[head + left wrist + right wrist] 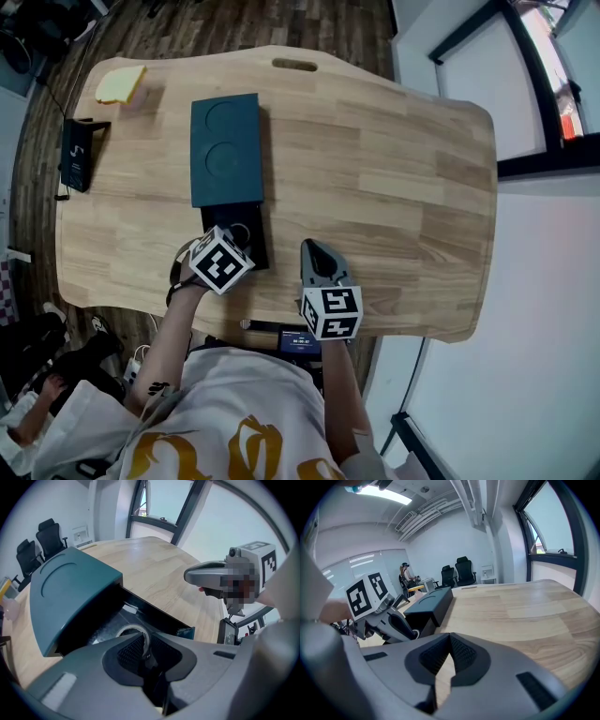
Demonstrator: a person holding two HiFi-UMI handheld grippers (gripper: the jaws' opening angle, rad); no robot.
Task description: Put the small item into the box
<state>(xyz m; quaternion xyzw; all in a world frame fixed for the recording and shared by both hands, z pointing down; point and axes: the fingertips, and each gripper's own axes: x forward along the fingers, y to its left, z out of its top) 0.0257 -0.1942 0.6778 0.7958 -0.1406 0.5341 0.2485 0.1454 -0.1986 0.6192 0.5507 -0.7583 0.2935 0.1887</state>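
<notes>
1. Right gripper (314,248) rests on the table (394,187) near the near edge, just right of the box (226,150). Its fingers are pressed together and hold nothing.
2. Left gripper (146,651) pinches the small ring (132,631) (thin and whitish) over the open near end of the box.
3. I think the drop-in step is on. Next: go down a little, open the fingers, and let the ring land inside.

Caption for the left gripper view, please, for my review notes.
Left gripper pinches a small ring over the open drawer of the teal box.
</notes>
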